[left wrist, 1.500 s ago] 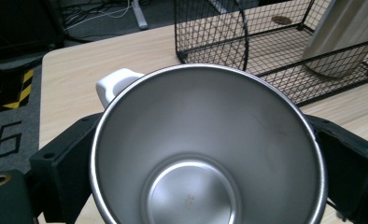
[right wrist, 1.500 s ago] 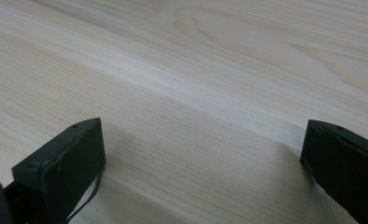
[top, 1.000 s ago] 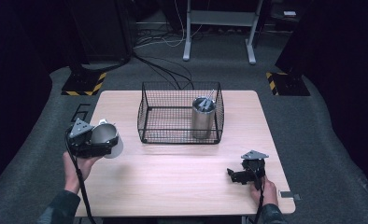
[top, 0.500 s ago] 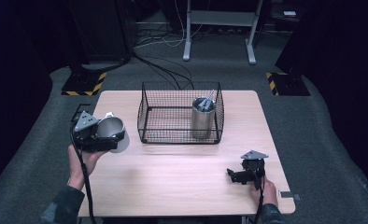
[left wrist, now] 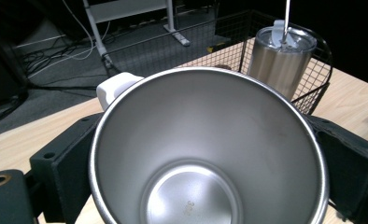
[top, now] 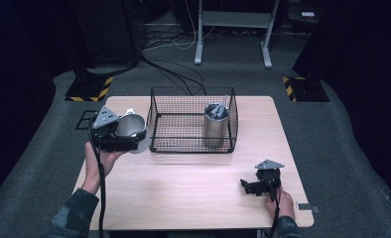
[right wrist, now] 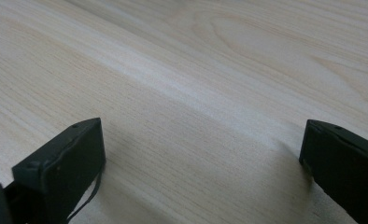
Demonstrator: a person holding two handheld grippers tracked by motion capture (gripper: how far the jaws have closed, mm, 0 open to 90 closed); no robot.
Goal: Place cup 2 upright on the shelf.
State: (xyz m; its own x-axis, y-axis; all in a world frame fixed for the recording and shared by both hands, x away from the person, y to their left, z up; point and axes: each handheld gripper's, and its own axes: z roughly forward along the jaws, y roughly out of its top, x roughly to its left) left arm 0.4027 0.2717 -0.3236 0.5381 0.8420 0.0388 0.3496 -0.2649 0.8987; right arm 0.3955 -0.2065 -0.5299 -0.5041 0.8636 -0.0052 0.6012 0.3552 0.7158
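Note:
My left gripper [top: 126, 136] is shut on a steel mug [top: 130, 126] with a white handle, held above the table's left edge, just left of the wire basket [top: 192, 120]. In the left gripper view the mug [left wrist: 205, 154] lies between both jaws with its empty inside facing the camera. A lidded steel tumbler [top: 215, 124] with a straw stands upright in the basket's right part; the left gripper view has the tumbler [left wrist: 280, 60] beyond the mug. My right gripper [top: 250, 187] rests low on the table at the front right, open with nothing between its fingertips [right wrist: 60, 163].
The wooden table [top: 183, 193] has bare room across its front and middle. Beyond it, on the grey floor, stand a metal stand's legs [top: 233, 39], cables, and black bases with yellow-striped edges [top: 89, 89].
My left gripper has carried the mug up and to the right, from near the table's left edge to right beside the basket. The right gripper has stayed put.

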